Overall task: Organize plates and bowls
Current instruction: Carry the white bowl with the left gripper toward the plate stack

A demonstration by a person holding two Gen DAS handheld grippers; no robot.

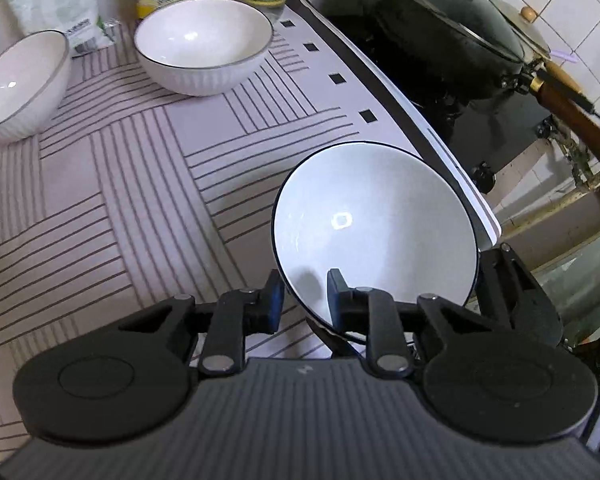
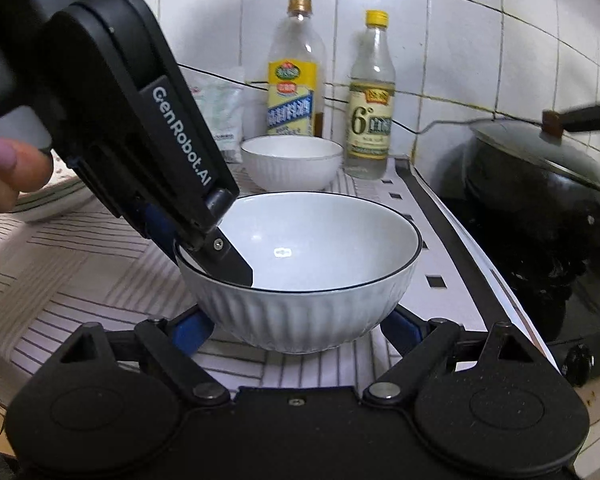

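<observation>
Left wrist view: the left claw (image 1: 305,298) pinches the rim of a white bowl (image 1: 374,224) near the table (image 1: 140,184) edge. Right wrist view: the right claw (image 2: 298,330) spread wide — its fingers (image 2: 400,328) flank the bowl's (image 2: 300,280) base.

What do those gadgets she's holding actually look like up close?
The left gripper is matte black plastic with white "GenRobot.AI" lettering, silver screws and blue finger pads. The right gripper matches: black linkage arms, round black discs, blue pads. The hand has pink-painted nails. No cables show.
</observation>
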